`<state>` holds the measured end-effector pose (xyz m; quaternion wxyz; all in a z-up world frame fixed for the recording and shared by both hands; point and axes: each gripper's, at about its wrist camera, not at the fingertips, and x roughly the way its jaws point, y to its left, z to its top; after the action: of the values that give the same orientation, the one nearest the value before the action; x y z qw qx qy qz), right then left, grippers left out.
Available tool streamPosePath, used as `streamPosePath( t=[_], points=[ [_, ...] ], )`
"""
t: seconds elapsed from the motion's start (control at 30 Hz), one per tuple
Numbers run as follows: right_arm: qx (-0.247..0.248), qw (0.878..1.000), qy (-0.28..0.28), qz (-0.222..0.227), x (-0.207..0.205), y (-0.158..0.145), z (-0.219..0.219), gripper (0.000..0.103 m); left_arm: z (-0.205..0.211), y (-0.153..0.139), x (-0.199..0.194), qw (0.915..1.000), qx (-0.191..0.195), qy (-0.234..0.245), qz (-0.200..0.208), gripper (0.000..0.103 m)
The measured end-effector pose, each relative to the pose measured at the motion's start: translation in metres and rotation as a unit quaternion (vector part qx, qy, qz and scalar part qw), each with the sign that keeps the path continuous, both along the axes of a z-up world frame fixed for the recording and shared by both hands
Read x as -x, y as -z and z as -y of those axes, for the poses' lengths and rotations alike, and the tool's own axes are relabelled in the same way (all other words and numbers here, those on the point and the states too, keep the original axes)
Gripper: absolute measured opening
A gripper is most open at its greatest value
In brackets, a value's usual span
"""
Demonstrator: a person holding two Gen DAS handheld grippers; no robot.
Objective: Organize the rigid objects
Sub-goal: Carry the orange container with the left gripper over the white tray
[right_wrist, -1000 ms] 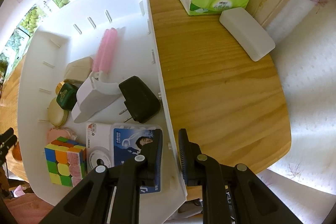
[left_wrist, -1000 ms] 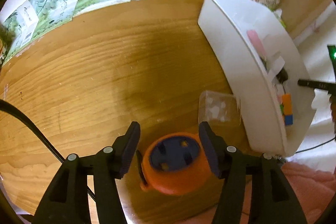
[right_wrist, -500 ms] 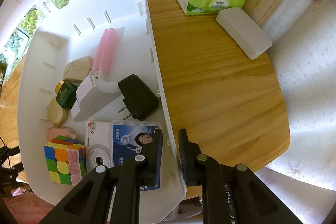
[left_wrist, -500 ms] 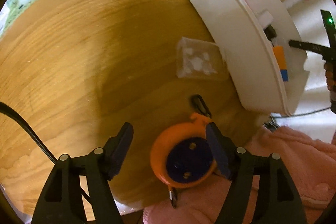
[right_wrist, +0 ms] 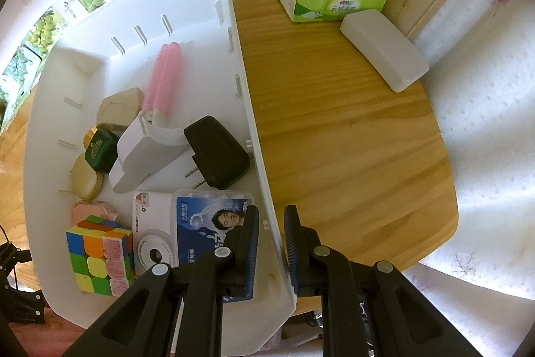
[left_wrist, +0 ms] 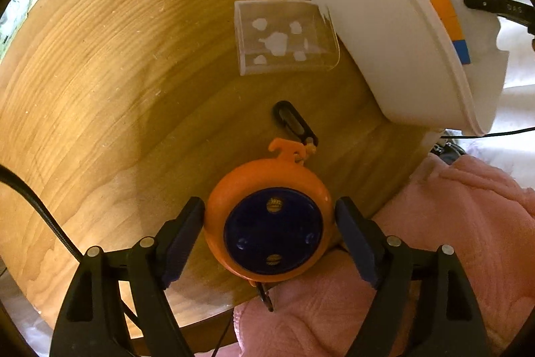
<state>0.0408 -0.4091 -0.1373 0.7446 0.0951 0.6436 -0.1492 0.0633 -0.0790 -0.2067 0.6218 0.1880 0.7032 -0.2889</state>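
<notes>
My left hand-held gripper [left_wrist: 269, 240], jaws just widened and not yet pressing, straddles the orange tape measure [left_wrist: 269, 219] at the desk [left_wrist: 100, 89] edge, while the right hand-held gripper [right_wrist: 271, 243] pinches the white bin [right_wrist: 257, 156] wall.

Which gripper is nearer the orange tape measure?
Left. The left gripper has the tape measure between its open jaws, which have just been opening. The right gripper is away at the white bin, shut on its wall.
</notes>
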Motion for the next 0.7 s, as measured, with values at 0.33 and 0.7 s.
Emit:
streamPosePath(
  t=[0.33, 0.7],
  points=[
    [-0.001, 1.000, -0.007, -0.006, -0.002, 0.004, 0.001, 0.017, 0.015, 0.007, -0.001, 0.9992, -0.032, -0.022, -0.011, 0.083],
    [0.000, 0.999, -0.040, -0.013, -0.014, 0.009, 0.002, 0.011, 0.010, 0.010, -0.019, 0.9949, -0.052, -0.078, -0.036, 0.082]
  ],
)
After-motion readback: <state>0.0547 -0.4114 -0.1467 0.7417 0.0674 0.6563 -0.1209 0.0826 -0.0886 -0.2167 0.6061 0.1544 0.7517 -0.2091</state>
